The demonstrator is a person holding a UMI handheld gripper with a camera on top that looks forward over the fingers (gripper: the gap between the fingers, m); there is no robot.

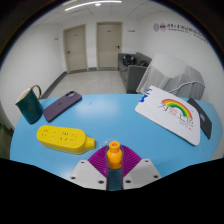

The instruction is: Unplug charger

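A yellow power strip (66, 139) lies flat on the blue table (130, 125), just ahead and to the left of my fingers. My gripper (114, 160) is shut on a small orange charger (114, 152), which stands upright between the purple pads (99, 159). The charger is apart from the strip, with blue table showing between them. No cable can be seen on it.
A teal mug (29, 103) stands at the far left with a purple phone-like slab (62, 105) beside it. A white sheet with a rainbow drawing (172, 108) lies at the right, a dark flat object (204, 117) at its edge. Doors and a cabinet stand beyond the table.
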